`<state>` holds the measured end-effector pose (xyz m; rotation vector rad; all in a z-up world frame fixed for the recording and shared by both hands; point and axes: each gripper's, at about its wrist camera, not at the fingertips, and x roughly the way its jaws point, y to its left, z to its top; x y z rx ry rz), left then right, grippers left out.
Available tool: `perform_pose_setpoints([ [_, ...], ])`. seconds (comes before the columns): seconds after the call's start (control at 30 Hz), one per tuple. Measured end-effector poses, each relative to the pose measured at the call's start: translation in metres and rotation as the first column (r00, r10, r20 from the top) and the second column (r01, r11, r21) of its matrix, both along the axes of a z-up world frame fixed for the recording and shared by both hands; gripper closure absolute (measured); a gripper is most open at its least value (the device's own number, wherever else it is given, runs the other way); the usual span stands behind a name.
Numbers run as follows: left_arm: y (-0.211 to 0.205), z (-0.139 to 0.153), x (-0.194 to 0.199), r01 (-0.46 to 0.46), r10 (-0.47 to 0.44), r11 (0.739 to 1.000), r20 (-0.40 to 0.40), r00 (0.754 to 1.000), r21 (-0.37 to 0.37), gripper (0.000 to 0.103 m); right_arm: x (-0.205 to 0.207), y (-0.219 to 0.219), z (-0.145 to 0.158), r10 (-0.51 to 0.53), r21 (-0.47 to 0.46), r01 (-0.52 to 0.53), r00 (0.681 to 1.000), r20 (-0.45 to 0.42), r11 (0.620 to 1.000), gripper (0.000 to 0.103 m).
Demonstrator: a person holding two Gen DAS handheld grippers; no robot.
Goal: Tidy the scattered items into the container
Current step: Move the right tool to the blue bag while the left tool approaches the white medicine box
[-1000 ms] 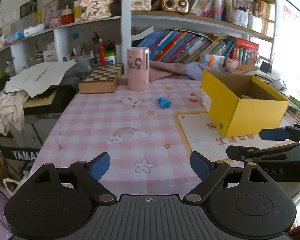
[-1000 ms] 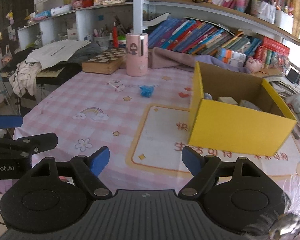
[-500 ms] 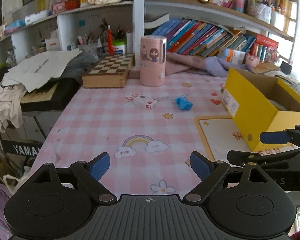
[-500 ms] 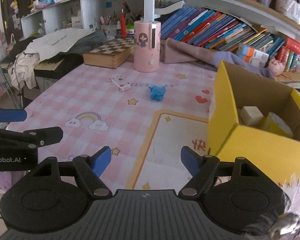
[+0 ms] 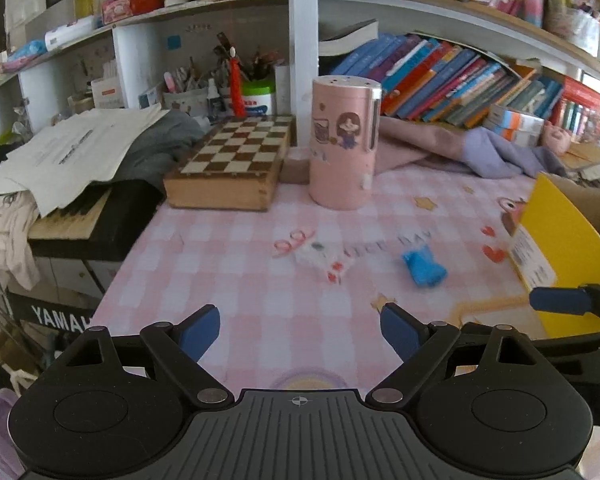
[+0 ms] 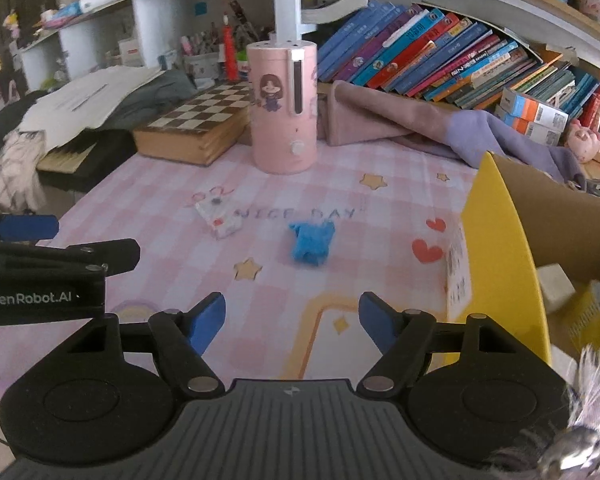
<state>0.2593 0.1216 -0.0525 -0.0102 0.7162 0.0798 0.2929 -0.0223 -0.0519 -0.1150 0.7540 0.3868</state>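
Note:
A small white box with red marks (image 5: 324, 262) (image 6: 219, 219) and a crumpled blue item (image 5: 423, 267) (image 6: 311, 243) lie on the pink checked tablecloth. To their right stands the yellow cardboard box (image 5: 560, 248) (image 6: 500, 248), with a white block (image 6: 556, 286) and other things inside. My left gripper (image 5: 300, 330) is open and empty, short of the white box. My right gripper (image 6: 292, 320) has nothing between its pads, its jaws are closing, and it points at the blue item from the near side. Each gripper shows at the edge of the other's view.
A pink cylinder with a cartoon girl (image 5: 343, 144) (image 6: 282, 108) stands behind the items, with a wooden chessboard box (image 5: 236, 164) to its left. Folded purple cloth (image 6: 440, 128) and rows of books (image 6: 440, 60) line the back. A keyboard under papers (image 5: 72, 200) sits off the table's left edge.
Both grippers have moved forward over the table toward the white box and blue item, which now look larger and nearer. The yellow box has slid to the right edge. The right jaws have narrowed slightly.

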Motion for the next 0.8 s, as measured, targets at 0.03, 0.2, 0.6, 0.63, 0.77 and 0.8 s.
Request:
perform_pose_setpoints([
  [0.03,0.001,-0.001,0.008,-0.004,0.004,1.0,-0.004,1.0,0.0,0.013,0.006,0.003,0.0,-0.005,-0.001,0.005,1.0,-0.001,1.0,0.031],
  [0.2,0.007,-0.01,0.046,-0.02,0.02,1.0,-0.018,1.0,-0.015,0.013,0.035,0.018,-0.006,0.011,-0.039,-0.011,1.0,-0.008,0.999,0.033],
  [0.6,0.003,-0.042,0.106,-0.003,-0.001,0.999,-0.094,0.996,-0.048,0.014,0.087,0.033,-0.034,-0.027,-0.051,0.024,0.998,-0.062,0.998,0.034],
  [0.63,0.002,-0.044,0.11,-0.003,-0.002,0.999,-0.101,0.995,-0.047,0.014,0.09,0.034,-0.037,-0.029,-0.056,0.026,0.997,-0.069,0.998,0.035],
  [0.77,-0.004,-0.053,0.125,-0.004,-0.001,0.999,-0.123,0.992,-0.039,0.015,0.1,0.034,-0.045,-0.046,-0.064,0.04,0.995,-0.084,0.997,0.038],
  [0.8,-0.004,-0.055,0.129,-0.009,0.004,0.999,-0.127,0.992,-0.038,0.016,0.102,0.034,-0.047,-0.048,-0.065,0.042,0.995,-0.085,0.997,0.038],
])
